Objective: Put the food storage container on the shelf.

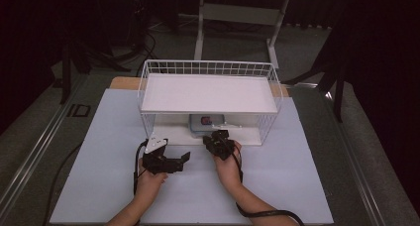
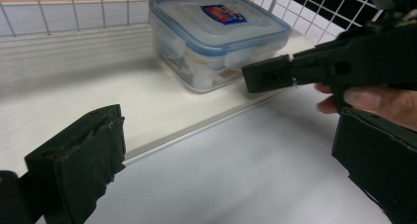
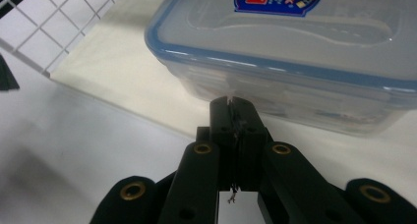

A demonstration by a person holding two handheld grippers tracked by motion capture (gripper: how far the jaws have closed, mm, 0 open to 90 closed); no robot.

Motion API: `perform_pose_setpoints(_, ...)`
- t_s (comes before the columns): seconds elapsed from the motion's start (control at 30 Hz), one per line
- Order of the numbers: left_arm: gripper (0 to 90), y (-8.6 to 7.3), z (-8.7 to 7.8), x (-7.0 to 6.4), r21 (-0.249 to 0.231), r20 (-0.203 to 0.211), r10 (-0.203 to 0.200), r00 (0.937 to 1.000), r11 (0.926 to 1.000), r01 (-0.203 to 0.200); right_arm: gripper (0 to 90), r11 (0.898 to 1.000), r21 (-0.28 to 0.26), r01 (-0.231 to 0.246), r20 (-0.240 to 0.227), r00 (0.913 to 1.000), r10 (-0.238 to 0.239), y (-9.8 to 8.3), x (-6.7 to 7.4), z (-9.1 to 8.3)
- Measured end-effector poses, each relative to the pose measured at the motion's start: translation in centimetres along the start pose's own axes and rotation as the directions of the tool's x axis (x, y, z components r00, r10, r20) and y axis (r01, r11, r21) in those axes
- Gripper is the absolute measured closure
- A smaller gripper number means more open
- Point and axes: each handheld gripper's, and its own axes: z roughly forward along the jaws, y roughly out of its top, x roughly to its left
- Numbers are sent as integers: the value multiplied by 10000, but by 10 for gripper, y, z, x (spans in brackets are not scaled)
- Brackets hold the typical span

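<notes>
White tabletop (image 1: pixel 99 186) carries a wire rack (image 1: pixel 208 70); its bottom shelf holds a rigid, slick, clip-lidded plastic container (image 2: pixel 219 40), probably light; grip its side walls; right gripper (image 3: pixel 231 106) jaws closed on nothing, left gripper (image 2: pixel 221 150) jaws wide, empty.

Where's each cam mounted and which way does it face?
High view: above the person's side, looking forward and down on the table and wire rack; both forearms, left gripper and right gripper.
Left gripper view: on that gripper, facing the box; own jaws apart.
Right gripper view: on that gripper, close to the box; own jaws shut.
All three share the box.
</notes>
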Motion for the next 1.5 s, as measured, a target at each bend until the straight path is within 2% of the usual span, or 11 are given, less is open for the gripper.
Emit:
perform_pose_setpoints(0.23, 6, 1, -2, -2, -83, 13, 164, 9999, 9998, -164, 857, 10000, -54, -67, 24, 10000, 68, 5, 3, 5)
perform_pose_setpoints(0.33, 5, 1, -3, -2, -104, 32, 178, 9998, 9998, -178, 852, 9999, -34, -113, -113, 9999, 113, 3, 3, 4)
perform_pose_setpoints(0.43, 6, 1, -4, -2, -186, 123, 232, 9997, 9996, -230, 837, 9998, -28, 183, -202, 9996, -184, -2, 6, -1)
perform_pose_setpoints(0.53, 5, 3, -5, -5, -309, 443, 257, 9987, 9992, -244, 789, 9993, -54, 375, -374, 9986, -377, -7, 8, -11)
perform_pose_setpoints(0.67, 5, 8, -7, -12, -267, 600, 548, 9967, 9982, -533, 577, 9948, -401, 941, -343, 9948, -955, -10, 8, -27)
perform_pose_setpoints(0.8, 5, 15, -10, -19, -234, 924, 814, 9924, 9966, -796, 347, 9912, -799, 1053, -334, 9936, -1083, -10, 3, -40)
perform_pose_setpoints(0.93, 5, 20, -16, -22, -162, 1026, 980, 9899, 9952, -968, 133, 9841, -1006, 1461, -785, 9849, -1543, -11, -2, -52)
perform_pose_setpoints(1.1, 5, 23, -23, -22, -230, 1003, 1019, 9897, 9947, -1001, 138, 9809, -1064, 1625, -1022, 9795, -1734, -15, -4, -64)
perform_pose_setpoints(1.17, 5, 23, -25, -21, -256, 989, 997, 9901, 9949, -976, 140, 9794, -1151, 1658, -909, 9801, -1766, -17, -5, -70)
perform_pose_setpoints(1.27, 5, 24, -27, -21, -215, 1055, 1099, 9883, 9939, -1082, 143, 9733, -1225, 1943, -832, 9752, -2052, -19, -6, -78)
perform_pose_setpoints(1.5, 5, 22, -39, -21, -89, 1303, 1118, 9851, 9937, -1116, 145, 9686, -1378, 2071, -781, 9726, -2191, -26, -14, -103)
